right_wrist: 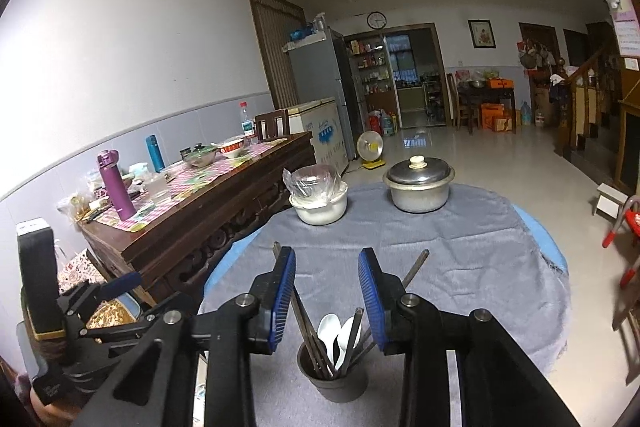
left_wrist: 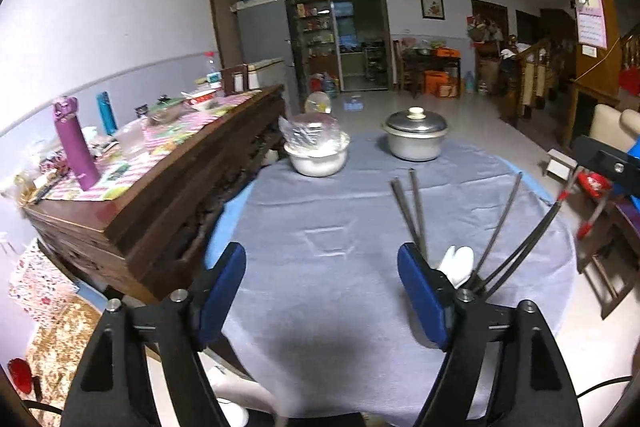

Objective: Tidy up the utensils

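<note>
With both grippers spread and gripping nothing, hovering over the near table edge beside the filled utensil holder.

Left gripper [left_wrist: 322, 303] standing wide apart above bare grey cloth [left_wrist: 340, 219]; right gripper [right_wrist: 327, 301] standing part-way apart, nothing clamped, framing the dark cup [right_wrist: 333, 373] just beyond. Chopsticks [right_wrist: 308, 327] and white spoons [right_wrist: 334, 333] already sitting upright in the cup, near centre; covered bowl [right_wrist: 319, 205] and lidded pot [right_wrist: 419, 189] sitting far, well apart. Risking: splayed chopsticks leaning out left and right, likely snagging on a finger when pulling away, tipping the light cup and spilling everything; dragging cloth likely shifting the cup too.
</note>
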The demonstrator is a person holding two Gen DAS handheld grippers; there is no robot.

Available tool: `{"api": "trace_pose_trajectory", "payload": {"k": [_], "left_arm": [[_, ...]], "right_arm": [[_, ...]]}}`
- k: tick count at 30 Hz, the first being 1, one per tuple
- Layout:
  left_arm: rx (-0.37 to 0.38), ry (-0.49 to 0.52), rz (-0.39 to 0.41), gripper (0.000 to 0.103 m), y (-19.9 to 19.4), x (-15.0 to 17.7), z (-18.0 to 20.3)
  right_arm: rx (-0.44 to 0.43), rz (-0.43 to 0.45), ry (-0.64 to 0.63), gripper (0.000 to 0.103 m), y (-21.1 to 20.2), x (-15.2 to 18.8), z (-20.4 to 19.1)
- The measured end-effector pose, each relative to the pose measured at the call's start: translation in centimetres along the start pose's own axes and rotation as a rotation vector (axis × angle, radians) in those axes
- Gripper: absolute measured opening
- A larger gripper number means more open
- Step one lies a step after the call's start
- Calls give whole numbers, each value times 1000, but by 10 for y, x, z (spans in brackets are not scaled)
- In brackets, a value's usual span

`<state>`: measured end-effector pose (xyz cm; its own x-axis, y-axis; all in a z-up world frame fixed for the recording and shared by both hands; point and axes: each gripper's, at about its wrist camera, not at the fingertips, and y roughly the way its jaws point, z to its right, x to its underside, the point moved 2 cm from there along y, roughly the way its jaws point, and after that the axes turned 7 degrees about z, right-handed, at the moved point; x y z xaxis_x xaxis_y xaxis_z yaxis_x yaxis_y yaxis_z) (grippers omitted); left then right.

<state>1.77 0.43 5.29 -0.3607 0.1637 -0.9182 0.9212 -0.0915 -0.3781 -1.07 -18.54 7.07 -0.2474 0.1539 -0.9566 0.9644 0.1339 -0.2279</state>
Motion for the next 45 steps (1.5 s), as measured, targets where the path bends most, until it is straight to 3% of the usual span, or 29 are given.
{"api": "trace_pose_trajectory", "payload": {"k": [5,7,8,24,34,45], "left_arm": [[-53,-24,-3,84,-6,1,-12],[-86,-23,-3,85,-9,0,-16],[-95,-24,-2,85,-10,0,-18],[-187,-49,8,94,-39,5,-41],[-183,-42,4,94,-50,7,-43],[-143,5,-58,94,-42,26,-27]], "right_arm": [[-5,-19,-10,40,-12,3,-7],[-6,-23,-9,60,-17,6,-8],[-5,-21,-11,61,-20,7,-9],[69,-162,26,61,-39,51,-1],[107,-170,21,65,-46,54,-11],[156,-255,85,65,-33,80,-3]]}}
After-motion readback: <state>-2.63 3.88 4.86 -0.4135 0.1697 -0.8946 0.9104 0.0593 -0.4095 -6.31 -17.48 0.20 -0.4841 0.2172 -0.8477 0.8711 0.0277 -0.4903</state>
